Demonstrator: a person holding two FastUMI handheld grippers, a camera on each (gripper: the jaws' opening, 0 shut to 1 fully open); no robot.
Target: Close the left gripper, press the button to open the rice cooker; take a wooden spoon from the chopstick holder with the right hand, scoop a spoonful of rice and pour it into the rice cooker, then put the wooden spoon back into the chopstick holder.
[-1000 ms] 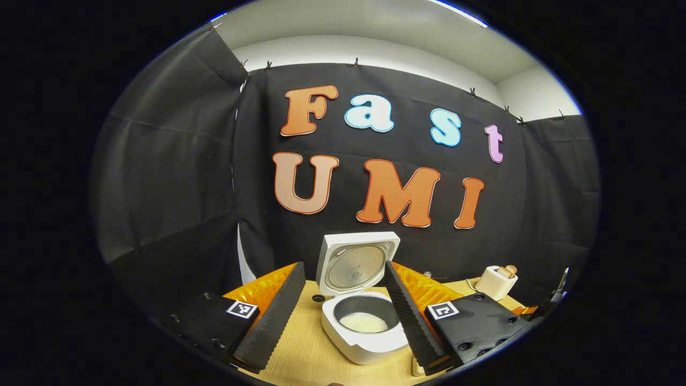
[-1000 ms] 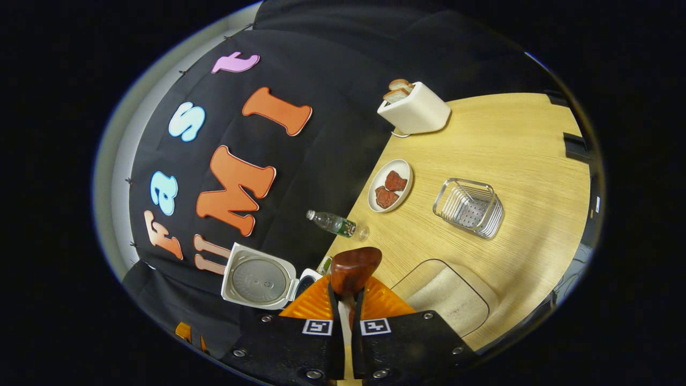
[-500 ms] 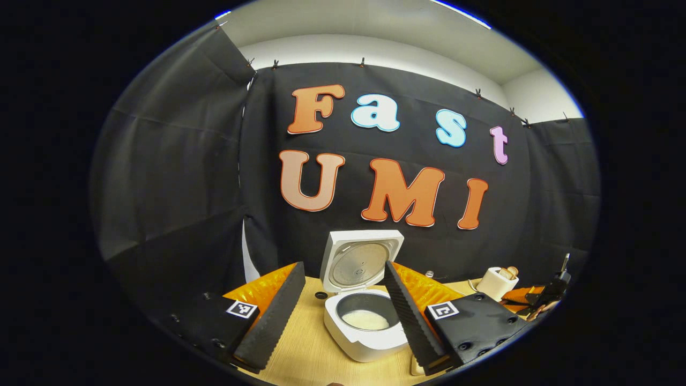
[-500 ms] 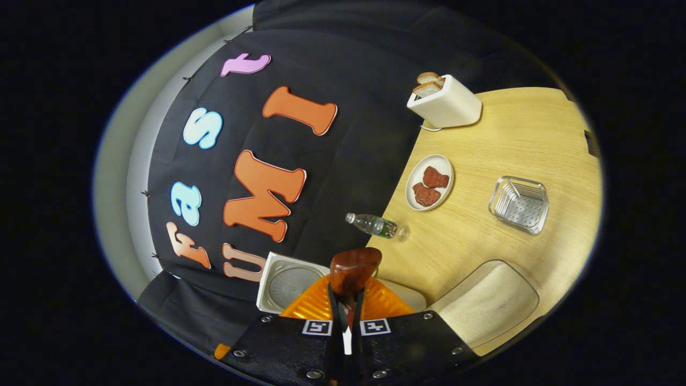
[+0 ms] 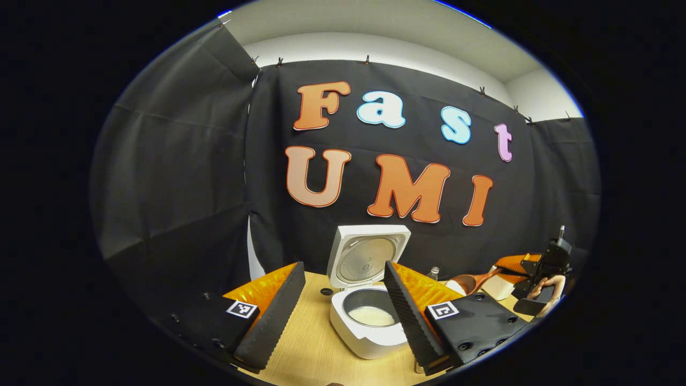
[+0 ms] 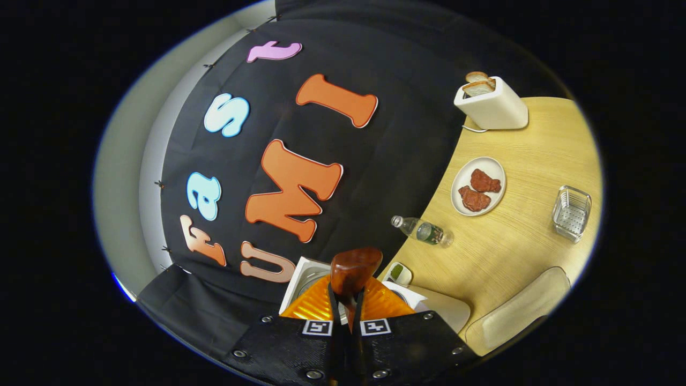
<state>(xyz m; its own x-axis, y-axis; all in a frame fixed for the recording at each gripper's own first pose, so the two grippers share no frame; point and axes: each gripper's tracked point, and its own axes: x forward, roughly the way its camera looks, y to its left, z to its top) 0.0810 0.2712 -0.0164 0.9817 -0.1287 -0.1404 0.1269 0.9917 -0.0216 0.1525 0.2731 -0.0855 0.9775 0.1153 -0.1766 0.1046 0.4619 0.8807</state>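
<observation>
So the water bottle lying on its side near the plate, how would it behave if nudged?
The water bottle lies on its side on the bare table, so it would probably roll readily. It looks like thin clear plastic, likely light and a bit squashy. Its smooth round body may slip in the tongs.

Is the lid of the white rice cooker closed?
No, the white rice cooker has its hinged lid raised upright, exposing the inner pot.
</observation>
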